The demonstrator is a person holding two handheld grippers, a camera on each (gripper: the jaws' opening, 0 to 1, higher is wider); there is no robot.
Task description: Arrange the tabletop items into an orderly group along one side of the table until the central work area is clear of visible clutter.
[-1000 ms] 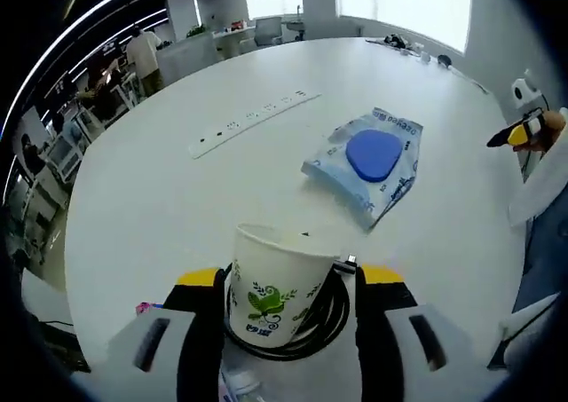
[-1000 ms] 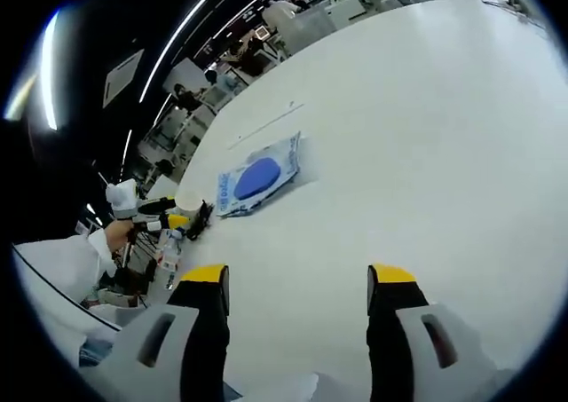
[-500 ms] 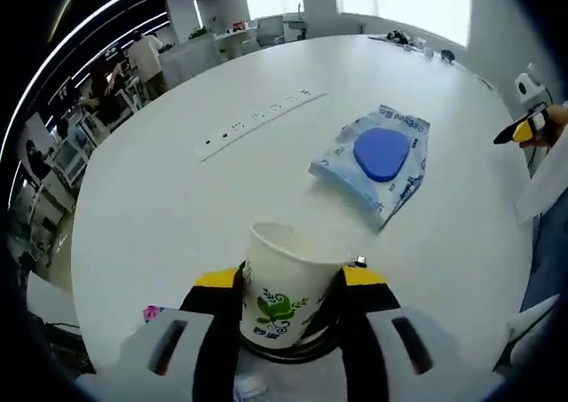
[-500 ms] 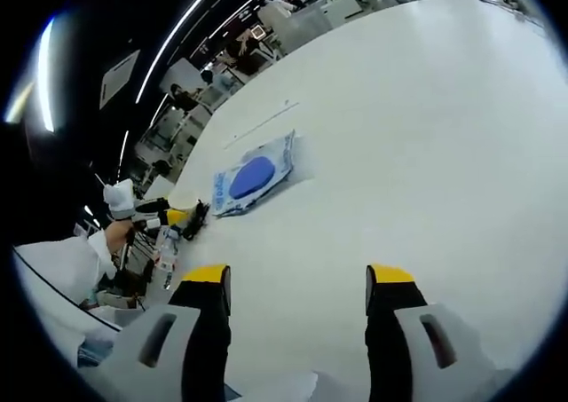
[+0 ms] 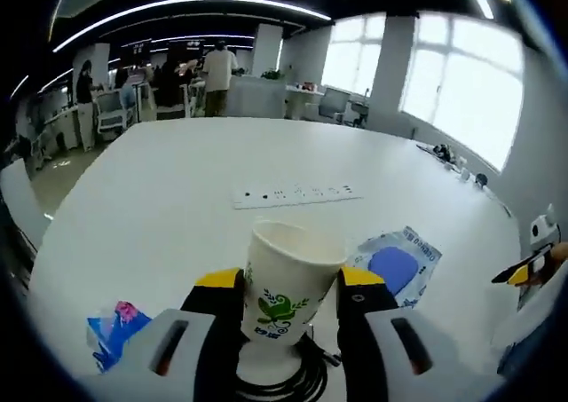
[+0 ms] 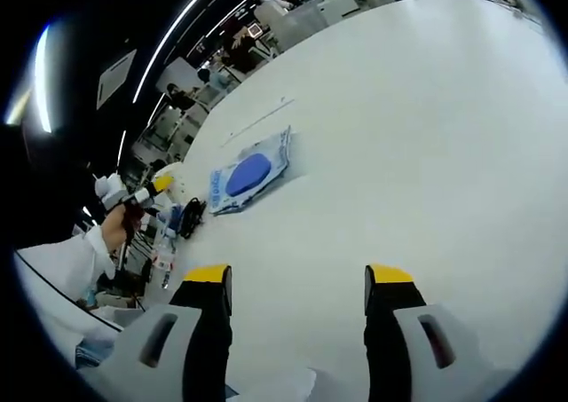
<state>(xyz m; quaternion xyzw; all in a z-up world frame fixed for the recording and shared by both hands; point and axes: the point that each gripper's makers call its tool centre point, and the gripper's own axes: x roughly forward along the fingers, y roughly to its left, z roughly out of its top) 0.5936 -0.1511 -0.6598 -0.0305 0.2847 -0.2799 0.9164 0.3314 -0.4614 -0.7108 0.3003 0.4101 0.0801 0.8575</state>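
A white paper cup (image 5: 286,282) with a green leaf print stands upright between the jaws of my left gripper (image 5: 288,285), which is shut on its sides. Just beneath the cup lies a coil of black cable (image 5: 288,382). The blue wipes pack (image 5: 392,266) lies flat to the right of the cup, and it lies far ahead on the left as the wipes pack (image 6: 247,173) in the right gripper view. My right gripper (image 6: 295,282) is open over bare white table (image 6: 408,136), holding nothing. The left gripper (image 6: 149,189) shows there at far left, in a hand (image 6: 115,229).
A white power strip (image 5: 297,193) lies across the table beyond the cup. A small blue and pink packet (image 5: 114,327) lies at the near left. The other gripper's yellow tip (image 5: 525,271) pokes in at the right edge. People and desks stand beyond the table's far rim.
The left gripper's jaws closed in on the paper cup, then rose and tipped upward with it, so the room now shows behind it. The right gripper has barely moved.
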